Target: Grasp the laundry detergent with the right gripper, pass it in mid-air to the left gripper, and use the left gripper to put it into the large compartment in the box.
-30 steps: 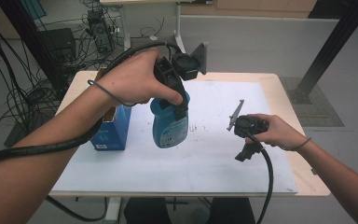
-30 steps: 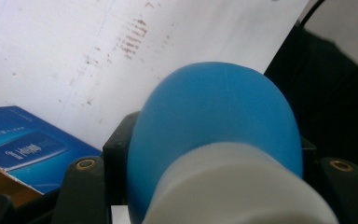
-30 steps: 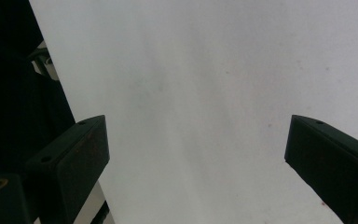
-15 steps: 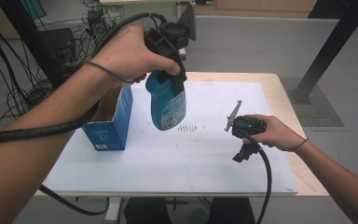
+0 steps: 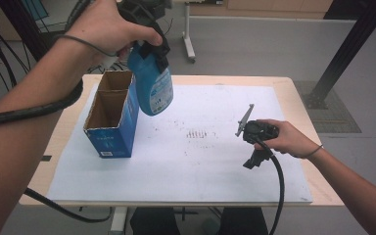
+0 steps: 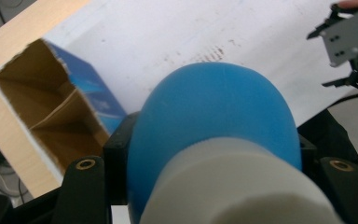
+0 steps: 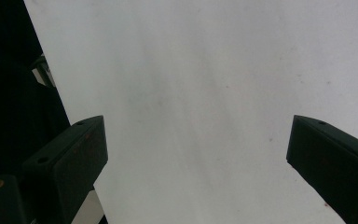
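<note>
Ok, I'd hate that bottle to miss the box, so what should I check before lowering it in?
1. Left gripper shut on the blue bottle: ok.
2. Bottle clear of the table: ok.
3. Box upright with its top open: ok.
4. Both box compartments empty: ok.
5. Bottle straight above a compartment: not ok, it hangs beside the box's right edge.
6. Right gripper open and away from the box: ok.
</note>
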`<action>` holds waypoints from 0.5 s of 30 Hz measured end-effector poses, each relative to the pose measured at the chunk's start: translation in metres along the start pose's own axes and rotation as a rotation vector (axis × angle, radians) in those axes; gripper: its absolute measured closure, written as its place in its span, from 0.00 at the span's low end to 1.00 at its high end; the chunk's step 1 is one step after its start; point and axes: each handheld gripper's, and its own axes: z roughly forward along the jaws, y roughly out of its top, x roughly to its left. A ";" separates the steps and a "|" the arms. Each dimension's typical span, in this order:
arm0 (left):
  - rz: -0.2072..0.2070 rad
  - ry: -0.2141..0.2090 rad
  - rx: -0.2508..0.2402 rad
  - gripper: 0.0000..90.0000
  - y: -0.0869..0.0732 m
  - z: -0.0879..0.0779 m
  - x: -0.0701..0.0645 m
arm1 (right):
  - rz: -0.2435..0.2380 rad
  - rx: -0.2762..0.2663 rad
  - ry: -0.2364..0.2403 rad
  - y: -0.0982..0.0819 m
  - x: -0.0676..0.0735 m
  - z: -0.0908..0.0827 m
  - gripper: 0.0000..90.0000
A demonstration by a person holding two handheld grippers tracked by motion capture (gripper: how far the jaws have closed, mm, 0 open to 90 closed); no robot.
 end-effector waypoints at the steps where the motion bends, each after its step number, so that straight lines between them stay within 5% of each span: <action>1: -0.011 0.004 0.000 0.43 0.000 -0.001 0.004 | 0.009 0.005 0.004 0.000 0.001 0.000 0.05; 15: -0.262 0.058 0.024 0.43 -0.014 -0.001 0.079 | -0.009 -0.008 0.012 0.008 0.003 0.003 0.06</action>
